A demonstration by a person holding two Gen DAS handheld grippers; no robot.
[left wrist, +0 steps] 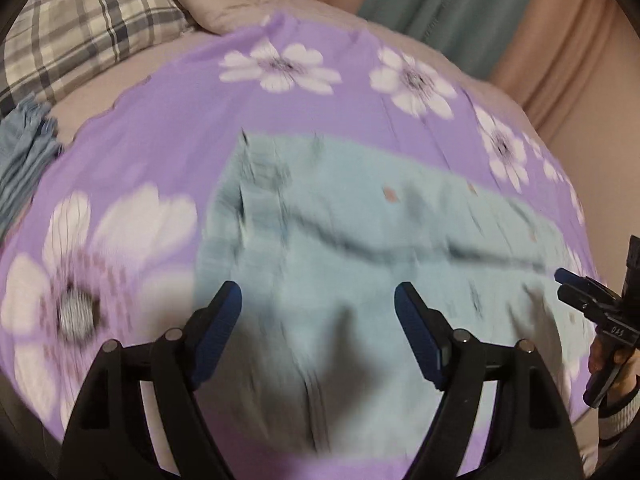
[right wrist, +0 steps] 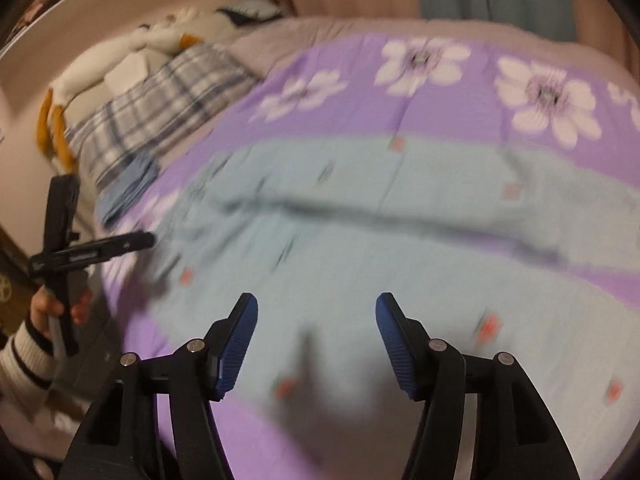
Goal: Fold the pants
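Pale blue pants (left wrist: 360, 232) with small red motifs lie spread on a purple flowered sheet (left wrist: 168, 132), their waistband toward the left. My left gripper (left wrist: 318, 300) hovers above the waist end, open, nothing between its blue pads. In the right wrist view the same pants (right wrist: 360, 216) stretch across the sheet (right wrist: 400, 92), and my right gripper (right wrist: 316, 312) hangs open over the near leg, empty. The right gripper (left wrist: 576, 288) shows at the far right edge of the left wrist view. The left gripper (right wrist: 146, 238) shows at the left of the right wrist view. Both views are blurred.
A plaid pillow (left wrist: 88, 24) and a folded blue cloth (left wrist: 24, 148) lie at the head of the bed. A plush toy (right wrist: 132, 52) rests beyond the pillow. Pink and teal curtains (left wrist: 460, 4) hang behind the bed. A hand in a striped sleeve (right wrist: 28, 344) holds the left gripper.
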